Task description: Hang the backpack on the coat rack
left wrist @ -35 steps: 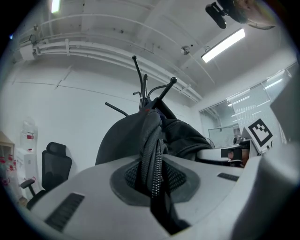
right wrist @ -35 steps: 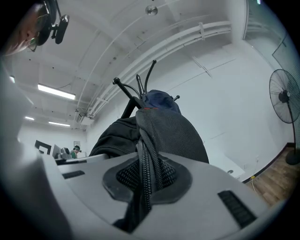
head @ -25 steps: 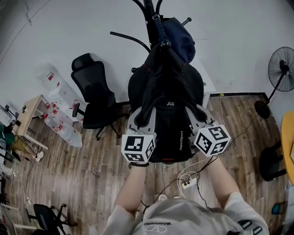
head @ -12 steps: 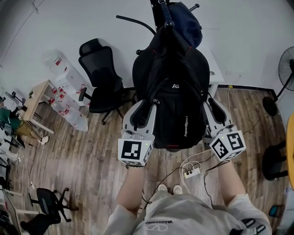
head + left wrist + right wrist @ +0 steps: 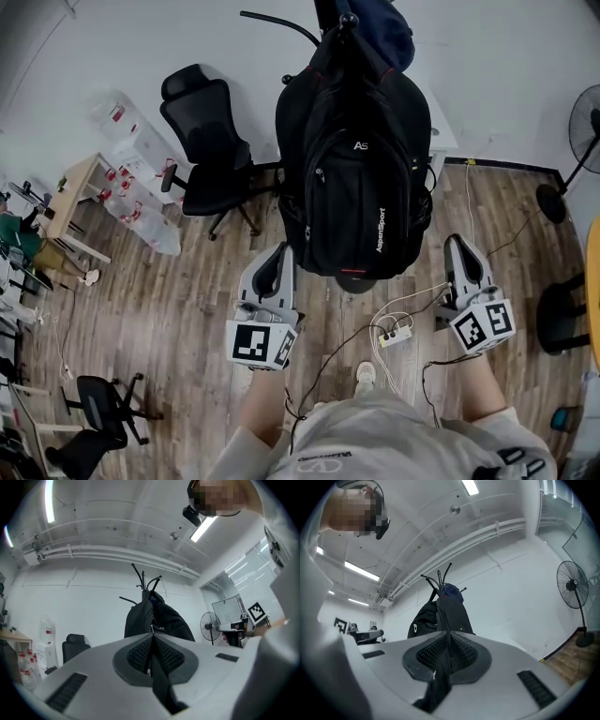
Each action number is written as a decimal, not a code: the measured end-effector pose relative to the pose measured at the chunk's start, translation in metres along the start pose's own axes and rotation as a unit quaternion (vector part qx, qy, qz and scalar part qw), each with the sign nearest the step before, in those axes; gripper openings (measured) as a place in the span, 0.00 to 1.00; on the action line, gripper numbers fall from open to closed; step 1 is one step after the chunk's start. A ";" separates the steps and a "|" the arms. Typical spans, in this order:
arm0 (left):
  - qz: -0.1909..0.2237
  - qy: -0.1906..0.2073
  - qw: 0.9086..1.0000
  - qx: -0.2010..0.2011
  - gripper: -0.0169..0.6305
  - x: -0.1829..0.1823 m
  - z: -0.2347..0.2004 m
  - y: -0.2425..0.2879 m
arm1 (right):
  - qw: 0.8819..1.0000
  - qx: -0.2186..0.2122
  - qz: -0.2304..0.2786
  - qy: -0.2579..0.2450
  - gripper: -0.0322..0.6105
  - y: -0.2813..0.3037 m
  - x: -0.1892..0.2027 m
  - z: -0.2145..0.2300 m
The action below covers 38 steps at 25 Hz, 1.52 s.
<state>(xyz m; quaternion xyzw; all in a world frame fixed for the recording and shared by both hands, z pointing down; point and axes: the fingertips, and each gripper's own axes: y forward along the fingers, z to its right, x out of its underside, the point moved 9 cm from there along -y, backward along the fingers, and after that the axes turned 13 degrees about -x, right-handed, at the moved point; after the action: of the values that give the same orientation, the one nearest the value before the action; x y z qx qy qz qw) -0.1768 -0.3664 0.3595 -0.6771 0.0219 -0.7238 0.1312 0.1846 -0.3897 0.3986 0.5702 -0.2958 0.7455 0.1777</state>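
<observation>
Head view, entry: the backpack (image 5: pixel 354 178) hangs front-out from the coat rack (image 5: pixel 281 21), its top caught at a knobbed peg and its body drooping straight down above the wood floor. I judge the hang itself done. All that seems left is to confirm it stays put, since I cannot see exactly how the loop sits on the peg.

Positions, left to right:
- Left gripper (image 5: pixel 279 249): below and to the left of the backpack's lower corner, near it but apart. The left gripper view shows the ribbed pads pressed together with nothing between them, and the backpack (image 5: pixel 140 620) stands beyond the tips on the rack (image 5: pixel 142 579).
- Backpack: centre, between the two grippers and higher in frame, touched by neither.
- Right gripper (image 5: pixel 457 242): below and to the right of the backpack, clear of it. The right gripper view shows its jaws closed and empty, with the backpack (image 5: pixel 450 613) ahead.
</observation>
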 end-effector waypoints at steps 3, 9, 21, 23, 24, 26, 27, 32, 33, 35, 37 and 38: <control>-0.030 -0.018 0.999 0.009 0.04 0.018 -0.009 -0.035 | 1.000 0.007 -0.012 0.011 0.10 -0.021 0.013 -0.029; -0.076 -0.051 0.995 0.047 0.04 0.052 -0.022 -0.116 | 0.999 0.010 -0.050 0.021 0.10 -0.065 0.040 -0.118; -0.085 -0.094 0.986 0.111 0.04 0.053 -0.036 -0.251 | 0.998 0.037 -0.058 0.001 0.10 -0.156 0.049 -0.280; -0.088 -0.096 0.984 0.121 0.04 0.050 -0.031 -0.264 | 0.997 0.044 -0.063 0.006 0.10 -0.169 0.051 -0.292; -0.088 -0.094 0.984 0.124 0.04 0.048 -0.026 -0.270 | 0.997 0.045 -0.066 0.007 0.10 -0.176 0.052 -0.296; -0.086 -0.089 0.984 0.130 0.04 0.043 -0.014 -0.280 | 0.997 0.045 -0.068 0.006 0.10 -0.191 0.051 -0.297; -0.084 -0.088 0.984 0.132 0.04 0.041 -0.007 -0.283 | 0.997 0.044 -0.068 0.006 0.10 -0.198 0.049 -0.296; -0.075 -0.084 0.985 0.132 0.04 0.029 0.018 -0.295 | 0.997 0.033 -0.067 0.007 0.10 -0.221 0.036 -0.292; -0.073 -0.082 0.986 0.128 0.04 0.024 0.025 -0.297 | 0.997 0.028 -0.069 0.007 0.10 -0.227 0.033 -0.289; -0.073 -0.079 0.988 0.115 0.04 0.014 0.045 -0.304 | 0.997 0.016 -0.071 0.009 0.10 -0.243 0.026 -0.280; -0.073 -0.077 0.989 0.106 0.04 0.006 0.070 -0.312 | 0.998 0.005 -0.069 0.014 0.10 -0.263 0.019 -0.271; -0.072 -0.076 0.989 0.103 0.04 0.002 0.083 -0.318 | 0.998 0.000 -0.068 0.017 0.10 -0.274 0.015 -0.267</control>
<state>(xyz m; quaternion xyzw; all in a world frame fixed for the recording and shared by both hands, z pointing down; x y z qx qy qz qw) -0.1457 -0.0484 0.4349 -0.7126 -0.1116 -0.6764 0.1491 0.1463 -0.0106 0.4317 0.5765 -0.2534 0.7412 0.2325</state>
